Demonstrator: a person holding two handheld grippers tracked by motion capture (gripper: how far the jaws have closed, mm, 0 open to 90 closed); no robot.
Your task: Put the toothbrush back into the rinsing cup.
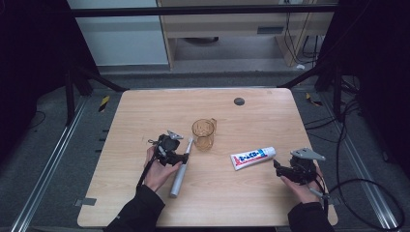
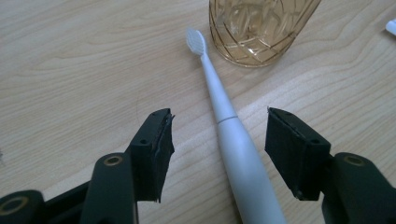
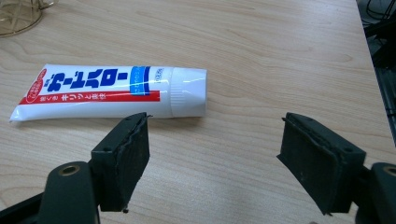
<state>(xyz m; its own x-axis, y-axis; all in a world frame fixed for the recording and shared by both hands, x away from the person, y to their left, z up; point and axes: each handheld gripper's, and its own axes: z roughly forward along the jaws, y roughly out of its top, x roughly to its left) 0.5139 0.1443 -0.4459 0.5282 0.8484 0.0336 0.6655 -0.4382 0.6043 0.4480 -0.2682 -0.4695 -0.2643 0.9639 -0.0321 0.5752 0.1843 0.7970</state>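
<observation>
Jaws of my left gripper [image 2: 219,154] straddle the electric toothbrush [image 2: 233,140] lying on the worktop [image 1: 145,111] near the amber cup [image 1: 203,134], not gripping; my right gripper [image 3: 215,158] gapes empty near the toothpaste tube [image 3: 107,91].

Light wooden table [image 1: 145,203], grey carpet floor [image 1: 43,140], pale cabinet [image 1: 232,24], black frame bars [image 1: 193,10], dim room

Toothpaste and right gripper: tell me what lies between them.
Nothing: in the right gripper view, bare wood runs from the toothpaste to the open right gripper. The high view shows the same gap.
</observation>
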